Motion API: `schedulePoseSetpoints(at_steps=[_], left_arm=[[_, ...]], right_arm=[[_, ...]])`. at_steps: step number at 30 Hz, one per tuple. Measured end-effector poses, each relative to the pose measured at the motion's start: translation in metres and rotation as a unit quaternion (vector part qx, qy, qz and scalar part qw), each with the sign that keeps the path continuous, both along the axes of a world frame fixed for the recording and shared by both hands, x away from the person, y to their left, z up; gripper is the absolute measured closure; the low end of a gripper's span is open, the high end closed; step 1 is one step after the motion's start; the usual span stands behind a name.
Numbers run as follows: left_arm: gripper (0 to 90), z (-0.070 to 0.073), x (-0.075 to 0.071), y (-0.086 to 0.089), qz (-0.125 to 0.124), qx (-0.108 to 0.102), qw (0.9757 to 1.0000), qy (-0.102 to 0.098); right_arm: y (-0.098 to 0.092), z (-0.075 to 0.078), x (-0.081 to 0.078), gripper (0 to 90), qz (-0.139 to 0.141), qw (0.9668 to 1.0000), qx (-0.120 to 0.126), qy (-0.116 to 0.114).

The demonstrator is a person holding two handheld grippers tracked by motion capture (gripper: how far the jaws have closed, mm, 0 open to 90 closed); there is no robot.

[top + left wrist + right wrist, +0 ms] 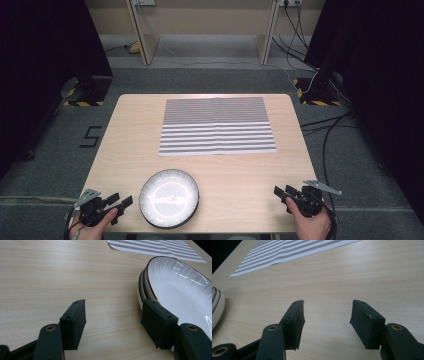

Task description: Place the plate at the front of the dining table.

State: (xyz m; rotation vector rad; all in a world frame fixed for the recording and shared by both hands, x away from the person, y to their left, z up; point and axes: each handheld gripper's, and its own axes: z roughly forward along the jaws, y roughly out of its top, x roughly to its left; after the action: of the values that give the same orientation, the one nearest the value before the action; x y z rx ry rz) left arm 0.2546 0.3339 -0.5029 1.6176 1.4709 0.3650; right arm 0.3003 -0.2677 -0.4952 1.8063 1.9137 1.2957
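A white plate [169, 198] with a dark rim sits near the front edge of the wooden table [235, 170], left of centre, and in the left gripper view it looks like more than one plate stacked — two rims seem to show along its side, though I cannot be sure of the count. The left gripper [121, 204] rests at the front left corner with its jaws spread and nothing between them; one jaw sits right against the plate's edge, the other out over bare wood. The right gripper [281, 194] lies well apart at the front right, jaws likewise spread and holding nothing. Farther back a striped mat [217, 126] lies flat in the middle of the table, with a crease line across it. The work in hand looks to be picking up the plate, probably to carry it to the mat. The risks, as I judge them: the rim is smooth, glossy and sloped, so a pinch on the lip alone could slip — the plate would tip or drop back. If it is a stack, a grip on the upper rim could drag the lower plate along or make it clatter. The plate also sits close to the table's front edge, so a sideways nudge from the near jaw could push it off. A one-sided lift would leave the plate hanging tilted.
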Motion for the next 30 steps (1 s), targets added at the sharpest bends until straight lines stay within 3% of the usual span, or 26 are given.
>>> schedulePoseSetpoints(at_steps=[11,17,22,24,30], left_arm=[[38.0,0.007,0.001,-0.002,-0.005,0.004,1.0000,0.003],[38.8,0.018,0.007,-0.014,-0.022,0.002,0.9998,0.000],[39.4,0.023,0.012,-0.024,-0.037,0.001,0.9993,-0.001],[40.4,0.024,0.014,-0.026,-0.042,-0.002,0.9991,0.003],[43.6,0.024,0.014,-0.032,-0.050,-0.009,0.9985,0.019]], right_arm=[[0.012,0.005,0.000,52.8,0.016,0.9998,-0.007,-0.013],[0.022,0.012,0.006,53.4,0.036,0.9991,-0.014,-0.016],[0.039,0.014,0.015,53.4,0.061,0.9978,-0.021,-0.011],[0.053,0.016,0.020,54.6,0.079,0.9966,-0.021,-0.008],[0.072,0.019,0.029,54.5,0.097,0.9951,-0.017,-0.006]])
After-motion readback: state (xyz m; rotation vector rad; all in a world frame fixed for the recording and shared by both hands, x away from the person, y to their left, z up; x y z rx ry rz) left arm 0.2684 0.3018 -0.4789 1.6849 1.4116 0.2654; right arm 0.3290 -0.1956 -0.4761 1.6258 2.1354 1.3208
